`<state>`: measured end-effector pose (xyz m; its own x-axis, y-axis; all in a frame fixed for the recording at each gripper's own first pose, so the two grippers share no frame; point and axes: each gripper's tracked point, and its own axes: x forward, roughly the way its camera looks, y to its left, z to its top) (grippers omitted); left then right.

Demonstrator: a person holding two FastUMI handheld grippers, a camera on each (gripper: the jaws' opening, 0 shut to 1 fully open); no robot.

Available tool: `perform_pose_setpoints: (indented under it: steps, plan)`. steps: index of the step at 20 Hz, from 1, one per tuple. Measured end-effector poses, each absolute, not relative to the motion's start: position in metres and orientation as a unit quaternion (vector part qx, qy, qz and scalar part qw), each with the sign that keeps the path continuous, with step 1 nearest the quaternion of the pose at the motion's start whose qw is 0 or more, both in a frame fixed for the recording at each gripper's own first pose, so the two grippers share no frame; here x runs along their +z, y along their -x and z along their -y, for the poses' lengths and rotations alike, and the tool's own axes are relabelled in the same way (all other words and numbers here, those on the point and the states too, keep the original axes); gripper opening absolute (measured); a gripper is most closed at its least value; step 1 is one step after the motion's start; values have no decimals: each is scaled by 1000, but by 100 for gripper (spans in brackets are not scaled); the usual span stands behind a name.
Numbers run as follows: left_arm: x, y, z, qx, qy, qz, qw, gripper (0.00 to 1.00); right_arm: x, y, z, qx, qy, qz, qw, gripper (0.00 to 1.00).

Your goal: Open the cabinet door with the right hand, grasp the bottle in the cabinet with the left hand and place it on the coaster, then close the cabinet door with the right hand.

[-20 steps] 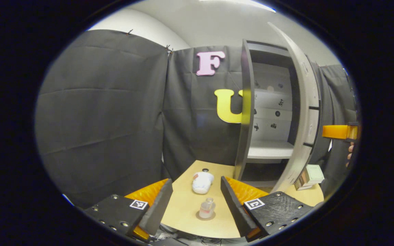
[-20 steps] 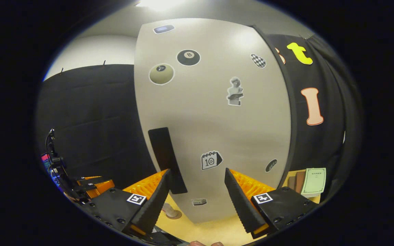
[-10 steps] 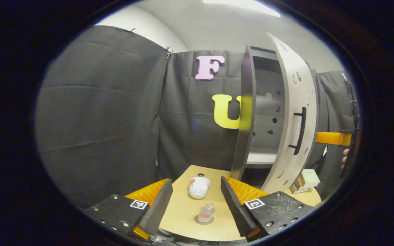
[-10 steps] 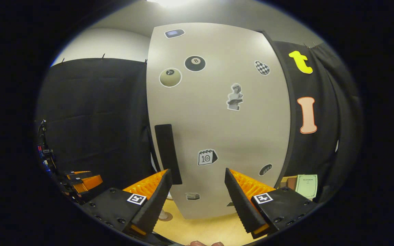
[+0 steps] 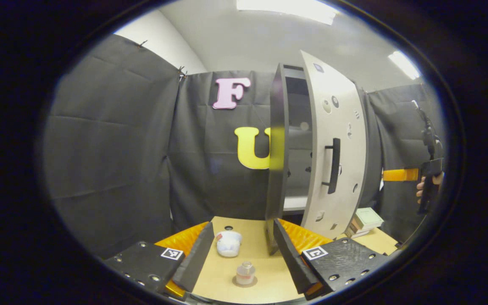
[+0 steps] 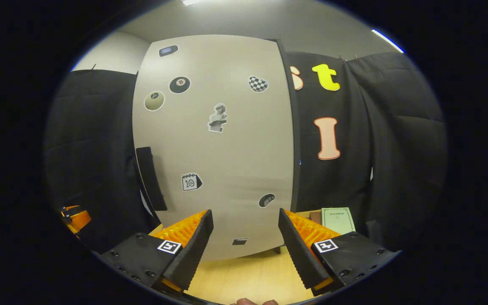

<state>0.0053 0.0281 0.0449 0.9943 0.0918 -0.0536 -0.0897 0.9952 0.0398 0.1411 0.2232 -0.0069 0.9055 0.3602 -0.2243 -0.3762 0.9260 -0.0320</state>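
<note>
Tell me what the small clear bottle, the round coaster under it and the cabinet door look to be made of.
Small clear bottle: likely plastic, translucent and see-through. Round brown coaster: thin, matte, maybe cork or wood; too small to tell. Pale grey cabinet door: smooth painted or laminated board with soft sheen, stickers lying flat, dark bar handle.

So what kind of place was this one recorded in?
Most likely a staged recording booth, not a real home: black cloth walls, a small wooden table, and a lone cabinet with a stickered door.

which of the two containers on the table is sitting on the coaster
The small clear bottle, nearer the left gripper, stands on the round coaster. The white container behind it rests on bare table.
</note>
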Motion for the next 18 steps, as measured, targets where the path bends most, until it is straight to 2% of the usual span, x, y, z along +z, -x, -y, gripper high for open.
perform_pose_setpoints:
  steps: [8, 15, 18]
  plan:
    - [67, -5, 33, 29, -19, -9, 999, 85, -2, -156, -152, 156, 29, -84, 984, 98]
    - [49, 9, 113, 31, 25, -7, 999, 87, -13, -160, -78, 164, 40, -92, 981, 98]
    - [41, 19, 123, 48, 26, -7, 998, 84, -23, -155, -51, 166, 53, -87, 981, 98]
